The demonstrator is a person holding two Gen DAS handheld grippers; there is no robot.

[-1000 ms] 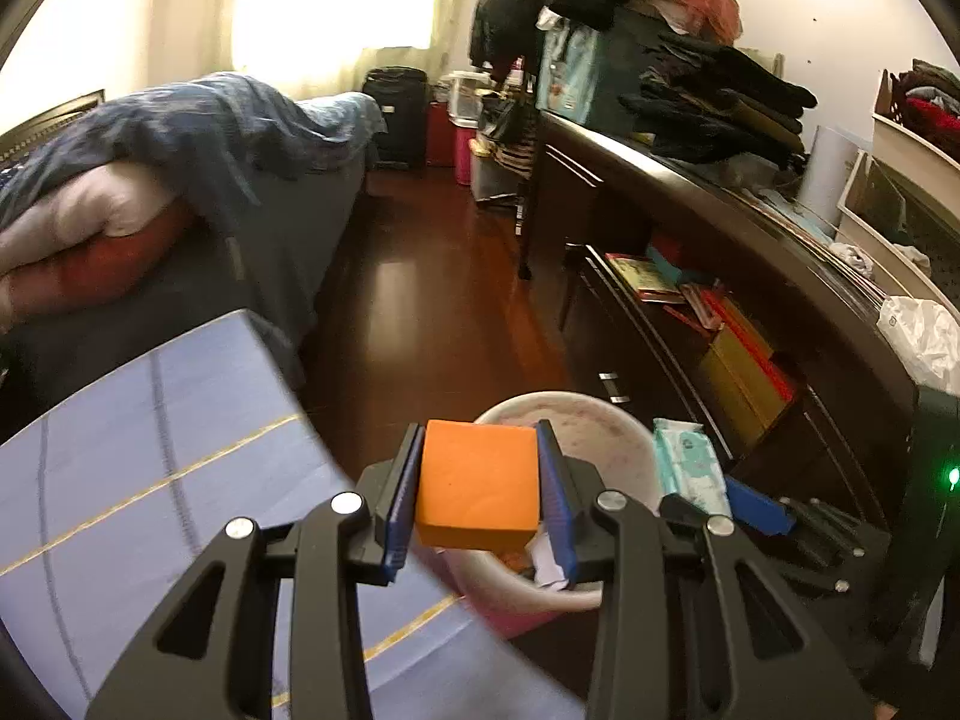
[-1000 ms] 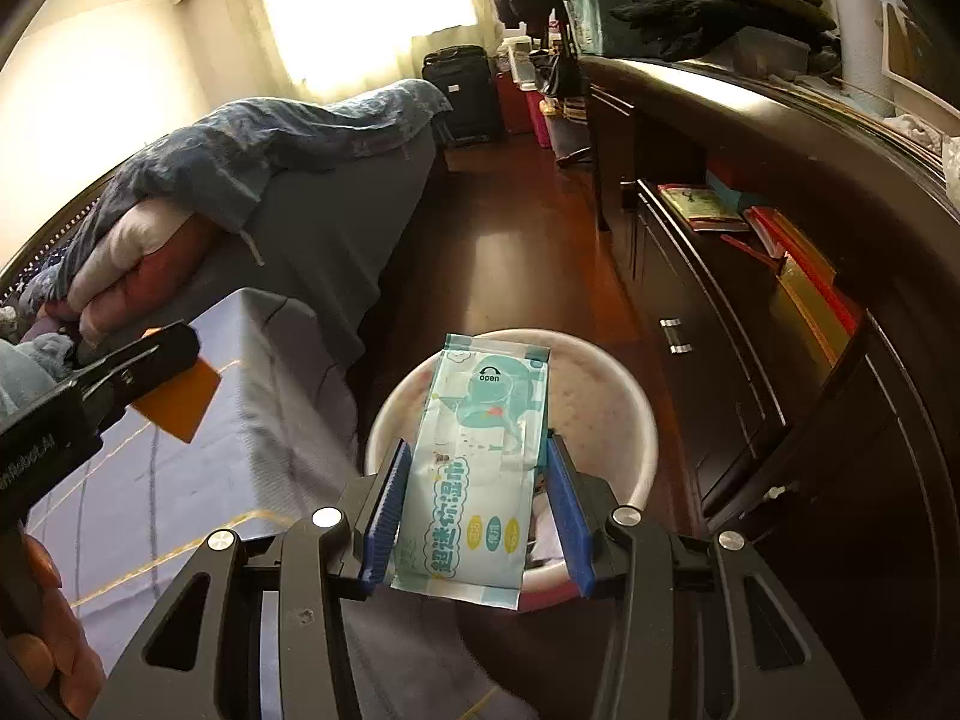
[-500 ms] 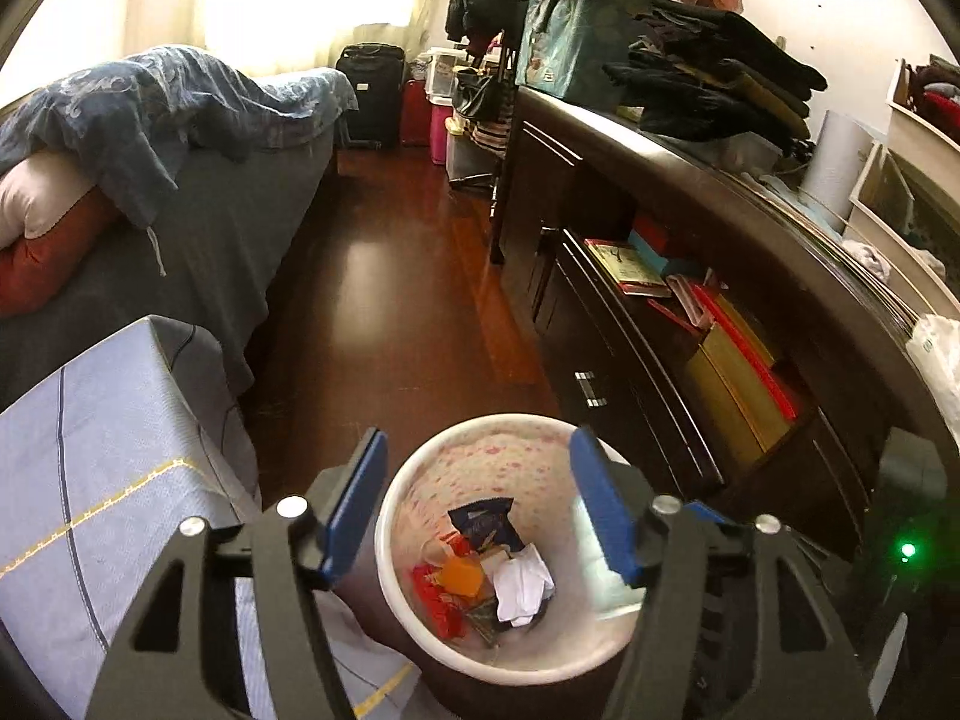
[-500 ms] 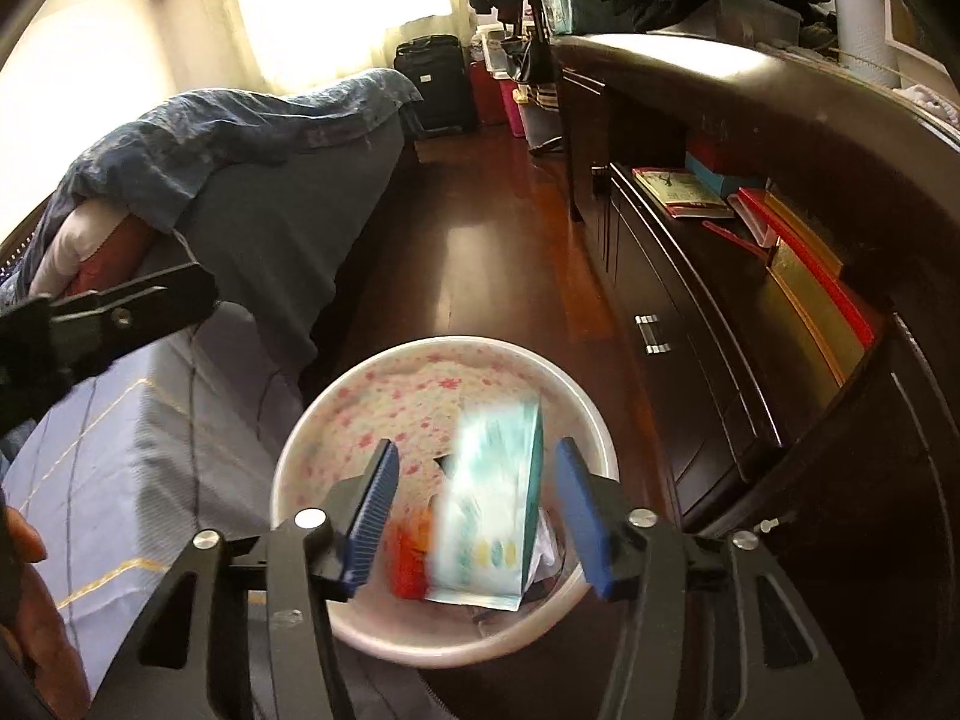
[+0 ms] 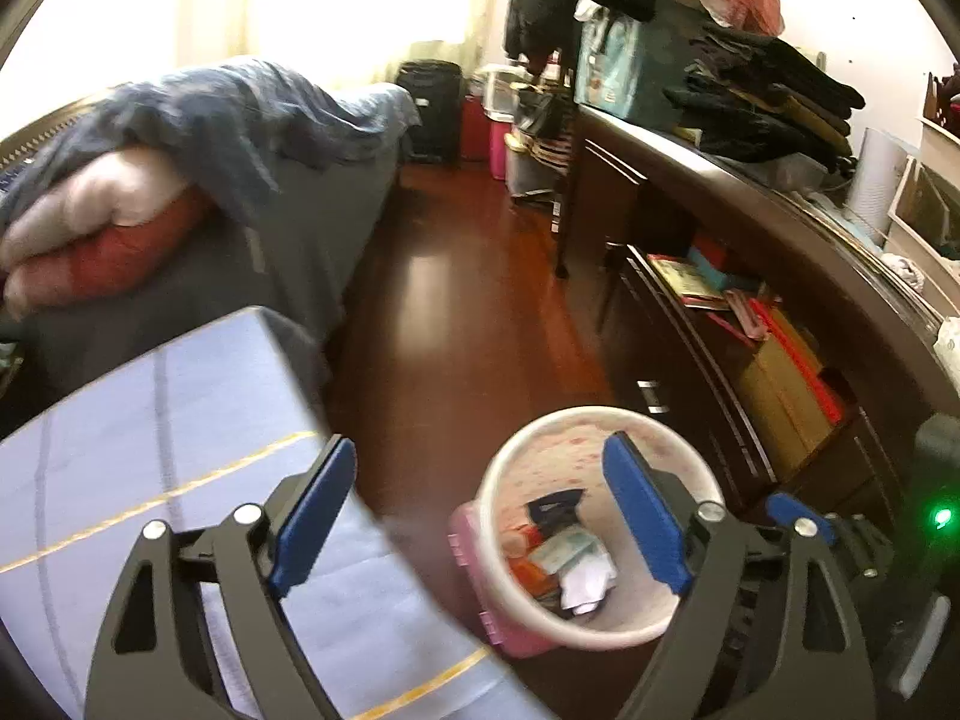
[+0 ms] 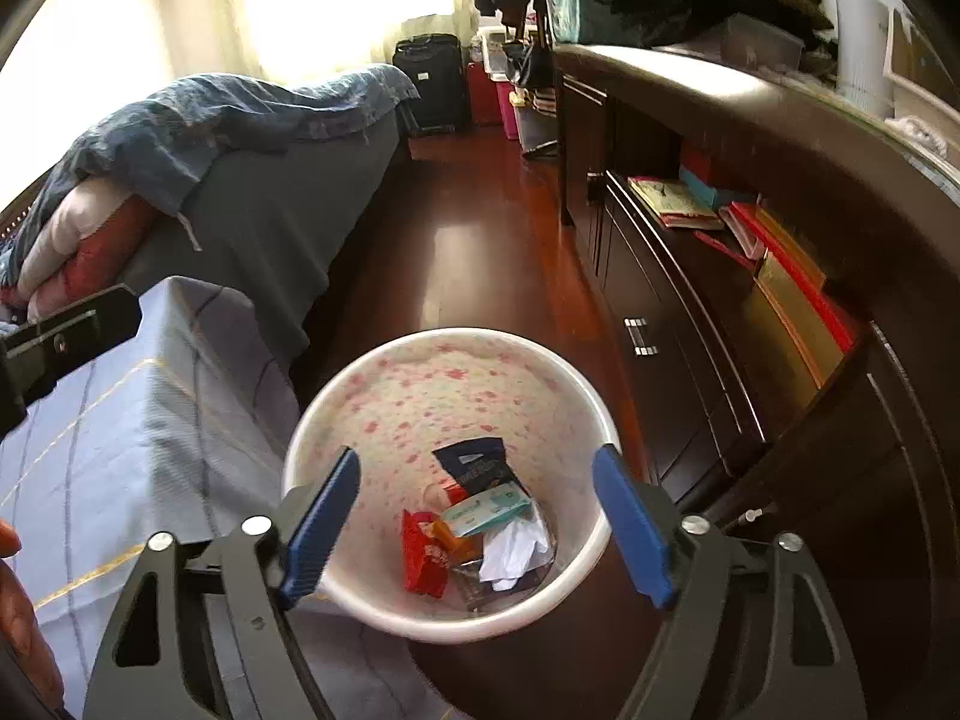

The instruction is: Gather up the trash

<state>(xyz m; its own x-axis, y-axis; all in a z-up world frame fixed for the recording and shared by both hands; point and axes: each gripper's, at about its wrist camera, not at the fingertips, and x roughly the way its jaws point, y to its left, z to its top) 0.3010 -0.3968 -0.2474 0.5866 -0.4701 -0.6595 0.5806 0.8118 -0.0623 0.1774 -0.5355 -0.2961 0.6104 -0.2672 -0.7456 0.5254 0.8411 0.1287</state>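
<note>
- Left gripper: jaws have just been opening, standing wide, gripping nothing.
- Trash bin: sitting at 6 o'clock on the floor; wipes pack lying inside among wrappers.
- Right gripper: jaws have just been opening, standing wide, empty, hanging over the bin.

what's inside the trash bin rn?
In the trash bin: wet-wipes pack, dark wrapper, red wrapper, small orange piece, crumpled white paper. Whatever lies beneath that pile is covered.
</note>
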